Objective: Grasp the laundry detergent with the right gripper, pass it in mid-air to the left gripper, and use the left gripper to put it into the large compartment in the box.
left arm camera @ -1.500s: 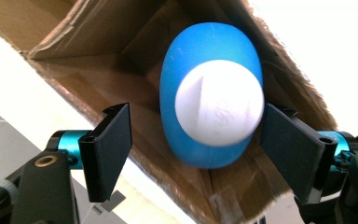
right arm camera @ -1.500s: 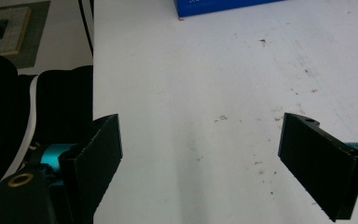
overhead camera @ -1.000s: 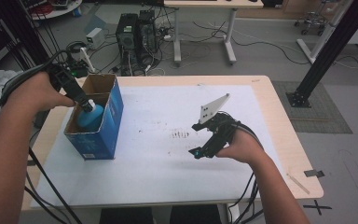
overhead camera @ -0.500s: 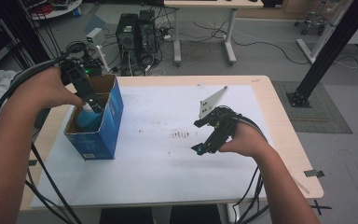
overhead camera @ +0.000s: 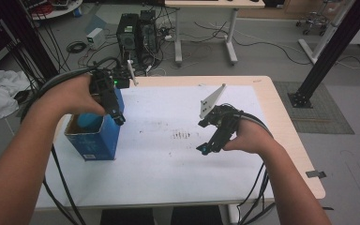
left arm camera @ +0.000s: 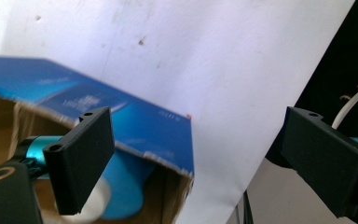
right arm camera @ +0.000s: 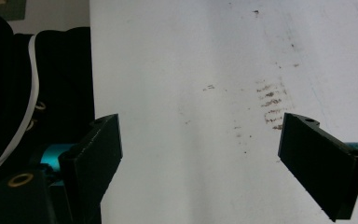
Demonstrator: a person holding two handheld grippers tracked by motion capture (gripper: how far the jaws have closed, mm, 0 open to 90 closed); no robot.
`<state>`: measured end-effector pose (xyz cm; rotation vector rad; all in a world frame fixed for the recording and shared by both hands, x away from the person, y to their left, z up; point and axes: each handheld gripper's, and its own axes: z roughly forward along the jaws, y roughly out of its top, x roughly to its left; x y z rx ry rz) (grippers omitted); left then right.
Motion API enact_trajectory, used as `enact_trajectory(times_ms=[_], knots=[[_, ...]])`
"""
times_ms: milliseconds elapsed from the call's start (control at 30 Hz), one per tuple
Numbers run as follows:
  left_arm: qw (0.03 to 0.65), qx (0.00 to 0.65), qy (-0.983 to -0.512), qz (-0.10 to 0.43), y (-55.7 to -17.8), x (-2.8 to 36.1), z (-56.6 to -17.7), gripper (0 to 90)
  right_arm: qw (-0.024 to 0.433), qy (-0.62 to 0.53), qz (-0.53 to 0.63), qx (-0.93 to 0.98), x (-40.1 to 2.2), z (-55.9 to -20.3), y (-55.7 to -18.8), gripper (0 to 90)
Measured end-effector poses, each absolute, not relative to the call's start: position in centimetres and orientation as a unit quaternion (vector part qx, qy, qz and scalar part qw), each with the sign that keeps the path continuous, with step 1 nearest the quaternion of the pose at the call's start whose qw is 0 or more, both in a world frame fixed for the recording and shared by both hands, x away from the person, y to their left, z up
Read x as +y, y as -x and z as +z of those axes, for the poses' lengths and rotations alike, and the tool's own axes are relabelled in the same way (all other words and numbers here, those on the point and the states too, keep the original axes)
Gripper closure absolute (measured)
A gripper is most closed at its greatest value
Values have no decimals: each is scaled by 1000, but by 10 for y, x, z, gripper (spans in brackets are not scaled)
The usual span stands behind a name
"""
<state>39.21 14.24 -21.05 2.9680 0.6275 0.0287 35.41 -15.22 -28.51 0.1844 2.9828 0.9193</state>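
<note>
a: where's the light blue bottle (overhead camera: 88, 121) now?

b: down inside the blue box (overhead camera: 96, 143), just below and behind the left gripper (overhead camera: 117, 117). in the left gripper view its pale blue body (left arm camera: 121, 186) sits under the torn cardboard rim, beside the near jaw.

a: is the gripper holding it?

b: no. the jaws have just been opening and nothing is between them; they stand wide apart, over the box's edge and the white sheet (left arm camera: 205, 56).

a: and the other one?

b: the right gripper (overhead camera: 205, 149) hovers well apart from the box, jaws spread and empty, above the smudged patch (right arm camera: 270, 105) on the desk (overhead camera: 281, 117).

a: so the step in hand?

b: i'd judge it's the let-go and pull-away after dropping the bottle in. to do it well: lift the left gripper straight up past the rim before swinging sideways, keep the jaws apart so a pad doesn't catch the cardboard flap, and mind the trailing cable (overhead camera: 75, 77) so it doesn't drag the box across the sheet.
</note>
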Motion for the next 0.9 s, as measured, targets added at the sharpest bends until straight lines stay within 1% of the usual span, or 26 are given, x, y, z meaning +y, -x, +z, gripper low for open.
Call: enact_trajectory(times_ms=[67,133,267,400,467,500,600,700,900], knots=[[48,197,-979,4,-393,136,-217,94,8,-58,292,955,-152,-286,-354,127],[49,191,-980,2,-393,133,-221,74,9,-57,285,957,-151,-287,-355,127],[51,167,-985,-10,-392,118,-239,62,9,-60,267,962,-149,-292,-357,127],[57,150,-987,-10,-392,110,-252,50,9,-61,255,965,-149,-295,-359,127],[57,150,-987,-10,-392,110,-252,50,10,-61,252,966,-149,-296,-360,127],[63,148,-987,-11,-394,106,-262,42,8,-63,246,967,-149,-298,-361,127],[63,144,-987,-17,-394,105,-271,41,7,-68,239,969,-149,-302,-362,127],[66,144,-987,-23,-393,105,-279,21,4,-70,230,971,-150,-308,-364,127],[66,129,-989,-21,-393,104,-287,19,1,-76,216,973,-149,-316,-368,127]])
